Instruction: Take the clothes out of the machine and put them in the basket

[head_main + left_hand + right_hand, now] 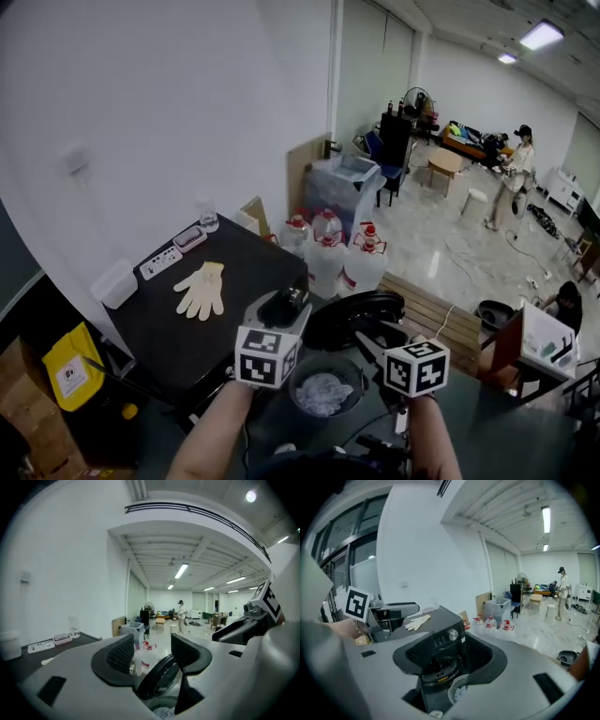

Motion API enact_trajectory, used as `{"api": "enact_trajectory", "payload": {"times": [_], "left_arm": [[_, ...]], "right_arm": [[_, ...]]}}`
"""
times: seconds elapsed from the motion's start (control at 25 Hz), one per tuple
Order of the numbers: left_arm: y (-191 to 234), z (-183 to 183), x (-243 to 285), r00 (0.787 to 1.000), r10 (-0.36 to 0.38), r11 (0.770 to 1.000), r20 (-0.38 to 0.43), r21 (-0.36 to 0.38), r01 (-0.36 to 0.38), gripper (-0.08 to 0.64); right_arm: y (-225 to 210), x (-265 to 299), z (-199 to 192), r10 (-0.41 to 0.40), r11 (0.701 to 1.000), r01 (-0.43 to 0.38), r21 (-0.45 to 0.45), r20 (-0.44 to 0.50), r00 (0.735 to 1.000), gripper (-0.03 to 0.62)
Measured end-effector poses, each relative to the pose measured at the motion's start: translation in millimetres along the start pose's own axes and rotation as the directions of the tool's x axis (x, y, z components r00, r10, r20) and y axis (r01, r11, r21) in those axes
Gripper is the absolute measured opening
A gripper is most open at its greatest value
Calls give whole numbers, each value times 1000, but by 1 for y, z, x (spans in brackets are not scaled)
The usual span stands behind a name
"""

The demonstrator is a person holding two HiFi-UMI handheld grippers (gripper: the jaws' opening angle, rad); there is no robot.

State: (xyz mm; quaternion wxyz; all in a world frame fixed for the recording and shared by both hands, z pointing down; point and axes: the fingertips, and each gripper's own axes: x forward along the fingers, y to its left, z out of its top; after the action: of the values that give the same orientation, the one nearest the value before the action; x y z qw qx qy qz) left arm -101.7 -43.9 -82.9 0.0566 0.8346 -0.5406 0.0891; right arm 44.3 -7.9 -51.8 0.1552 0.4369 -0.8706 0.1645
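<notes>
Holding the left gripper [152, 652] and the right gripper [449, 654] partly open and empty, we are hovering over the round grey plastic basket [298, 373]. Crumpled white clothes [323, 392] are lying inside it, at four o'clock from the black box-shaped washing machine [187, 328].

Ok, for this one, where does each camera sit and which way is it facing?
Head view: on the person's head, looking steeply down at the washing machine and basket; both forearms, left claw and right claw show.
Left gripper view: on the left claw, facing across the room; right claw at right.
Right gripper view: on the right claw, facing the machine's front; left claw at left.
Shared: the glove shows in head and right gripper views.
</notes>
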Motion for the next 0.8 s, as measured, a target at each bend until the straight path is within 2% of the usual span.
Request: {"api": "enact_trajectory", "payload": {"times": [0.16,0.32,0.56,0.8], "left_arm": [[14,4,-24,998,32,999,63,-9,-32,233],[33,-3,-48,994,68,997,85,22,-70,233],[40,1,-76,985,106,986,136,116,-122,219],[20,8,-115,962,179,967,204,143,-211,216]], "right_arm": [[19,-1,22,-9,999,4,33,129,992,206],[36,-8,30,-35,998,20,63,238,971,202],[54,-20,28,-62,993,87,-78,280,958,184],[68,-59,24,-28,977,101,-189,356,934,183]]}}
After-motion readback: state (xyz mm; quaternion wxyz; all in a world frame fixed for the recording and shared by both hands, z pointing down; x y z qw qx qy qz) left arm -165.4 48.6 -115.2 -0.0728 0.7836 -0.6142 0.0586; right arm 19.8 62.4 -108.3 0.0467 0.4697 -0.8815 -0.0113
